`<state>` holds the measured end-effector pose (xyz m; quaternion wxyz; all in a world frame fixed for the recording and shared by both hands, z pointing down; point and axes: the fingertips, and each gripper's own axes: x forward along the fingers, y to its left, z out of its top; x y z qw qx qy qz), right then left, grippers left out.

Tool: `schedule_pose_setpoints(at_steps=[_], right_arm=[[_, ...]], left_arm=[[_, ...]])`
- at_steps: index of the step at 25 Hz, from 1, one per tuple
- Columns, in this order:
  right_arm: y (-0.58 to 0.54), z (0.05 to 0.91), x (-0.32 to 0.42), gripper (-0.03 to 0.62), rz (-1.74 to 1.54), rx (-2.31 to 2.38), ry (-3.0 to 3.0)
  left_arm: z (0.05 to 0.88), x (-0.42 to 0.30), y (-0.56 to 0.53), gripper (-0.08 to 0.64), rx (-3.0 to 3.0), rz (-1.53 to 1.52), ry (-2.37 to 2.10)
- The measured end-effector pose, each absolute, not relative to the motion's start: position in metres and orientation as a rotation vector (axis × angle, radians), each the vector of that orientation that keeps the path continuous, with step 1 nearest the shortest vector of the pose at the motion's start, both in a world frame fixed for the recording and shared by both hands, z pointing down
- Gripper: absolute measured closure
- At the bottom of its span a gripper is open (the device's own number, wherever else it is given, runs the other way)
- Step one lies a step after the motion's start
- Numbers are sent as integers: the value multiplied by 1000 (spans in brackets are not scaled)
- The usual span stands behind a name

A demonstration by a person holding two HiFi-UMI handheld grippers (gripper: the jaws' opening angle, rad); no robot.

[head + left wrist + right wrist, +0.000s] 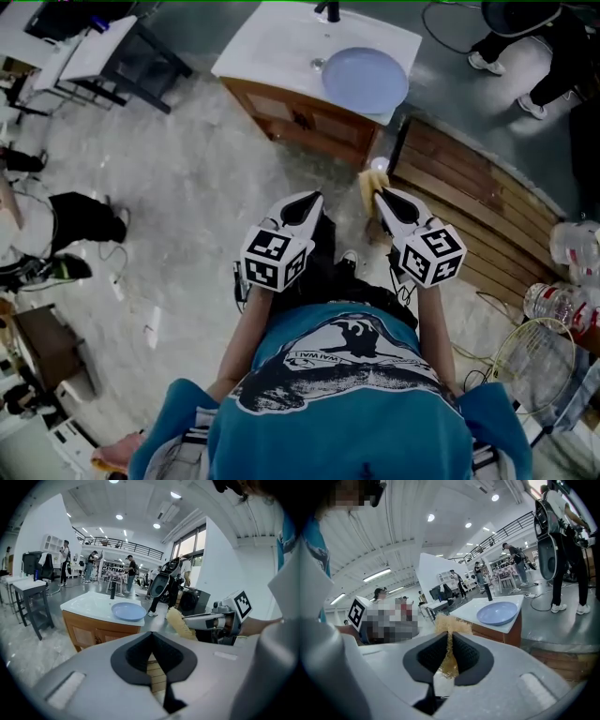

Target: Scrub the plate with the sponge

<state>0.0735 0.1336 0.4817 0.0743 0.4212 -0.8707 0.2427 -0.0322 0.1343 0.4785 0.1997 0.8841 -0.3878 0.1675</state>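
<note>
Head view: a light-blue plate (366, 80) lies on the white top of a wooden sink cabinet (281, 42), well ahead of the person and not within reach of either tool. The left gripper (307, 204) and right gripper (382, 197) are held out side by side at waist level. A yellowish sponge (367, 186) sticks out from the right one's tip.

Left gripper view: its jaws are pressed together with nothing between them. The plate sits right way up near the counter's nearer edge, and the sponge shows at the right, well apart from it.

Right gripper view: the pads are clamped on the sponge, which is pinched thin between them, with a frayed tuft fanning out above. The plate lies beyond, by a dark tap (488, 592).

The sponge looks light, soft and fibrous. Held by one edge it will probably bend under pressure, so its broad face should meet the dish. The plate looks rigid and smooth and may skate on the slick counter. Its rim is the likely place for the empty left tool to steady it.
</note>
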Motion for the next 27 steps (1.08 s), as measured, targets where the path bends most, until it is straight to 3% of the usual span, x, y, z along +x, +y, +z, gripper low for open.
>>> schedule_pose_setpoints(at_steps=[27], right_arm=[[192, 480, 68, 563, 593, 1143, -2605]], left_arm=[[477, -16, 196, 546, 2508, 430, -1080]])
